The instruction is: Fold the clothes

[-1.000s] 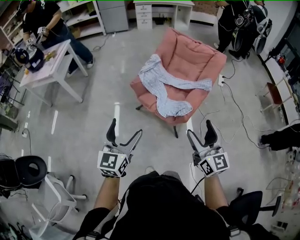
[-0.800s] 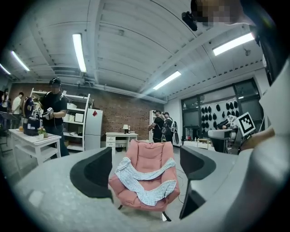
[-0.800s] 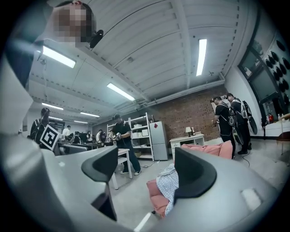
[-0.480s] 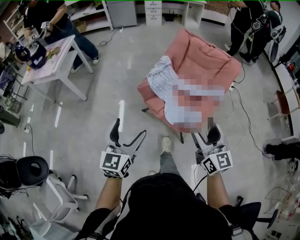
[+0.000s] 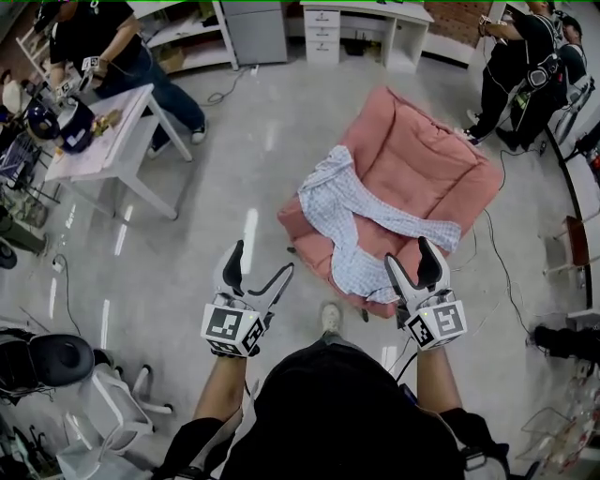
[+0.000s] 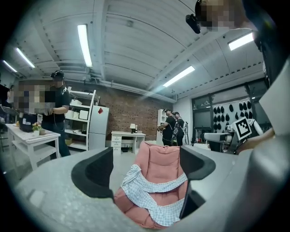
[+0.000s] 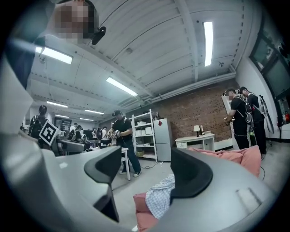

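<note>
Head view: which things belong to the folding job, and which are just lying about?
Job: checked garment, draped on the pink armchair; left gripper, open; right gripper, jaws closing, nothing between them.
Lying about: white table, black seat, white desk.

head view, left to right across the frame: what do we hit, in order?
In order: white table → left gripper → pink armchair, with the checked garment draped on it → standing person in black.
</note>
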Demonstrator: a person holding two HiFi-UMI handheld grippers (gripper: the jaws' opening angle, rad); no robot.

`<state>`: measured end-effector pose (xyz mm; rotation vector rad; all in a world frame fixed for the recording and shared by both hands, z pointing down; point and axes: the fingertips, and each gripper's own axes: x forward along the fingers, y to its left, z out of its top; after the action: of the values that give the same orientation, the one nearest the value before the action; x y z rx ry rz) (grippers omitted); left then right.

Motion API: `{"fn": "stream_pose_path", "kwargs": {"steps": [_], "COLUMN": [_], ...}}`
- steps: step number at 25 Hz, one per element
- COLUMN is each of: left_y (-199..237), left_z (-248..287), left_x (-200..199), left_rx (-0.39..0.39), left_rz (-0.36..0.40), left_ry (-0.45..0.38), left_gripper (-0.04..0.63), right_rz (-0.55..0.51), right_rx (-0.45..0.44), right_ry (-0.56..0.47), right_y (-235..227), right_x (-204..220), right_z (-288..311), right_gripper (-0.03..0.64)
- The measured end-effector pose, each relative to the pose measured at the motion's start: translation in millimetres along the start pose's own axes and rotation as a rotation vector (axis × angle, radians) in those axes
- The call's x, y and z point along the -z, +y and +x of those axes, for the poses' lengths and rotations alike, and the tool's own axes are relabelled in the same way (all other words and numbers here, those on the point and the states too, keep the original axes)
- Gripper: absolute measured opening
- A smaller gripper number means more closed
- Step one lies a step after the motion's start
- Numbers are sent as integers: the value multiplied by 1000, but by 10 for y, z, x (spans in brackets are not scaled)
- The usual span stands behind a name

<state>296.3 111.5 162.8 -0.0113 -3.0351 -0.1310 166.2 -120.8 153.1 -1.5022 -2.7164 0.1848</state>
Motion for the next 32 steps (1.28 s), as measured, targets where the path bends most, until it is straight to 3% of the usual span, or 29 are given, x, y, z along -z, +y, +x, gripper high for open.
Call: {"fn": "stream_pose_path", "kwargs": {"steps": [10,21,32], "left_y": [176,388,856], "left_z": [999,1630,2472], "left_x": [70,495,993], "left_rx": [-17,-1,153], "left_rz": [7,29,59], "left_ry": [59,160,292], "left_gripper": [457,448,361], "right_rz": [5,-24,-38], "right_rx": [-54,-112,-56], "right_ry": [18,107,218], "right_y": [-795,-984,-1210], "right_x": [5,512,911], "right_z": [798,1527,2141], "right_gripper": [336,290,255]}}
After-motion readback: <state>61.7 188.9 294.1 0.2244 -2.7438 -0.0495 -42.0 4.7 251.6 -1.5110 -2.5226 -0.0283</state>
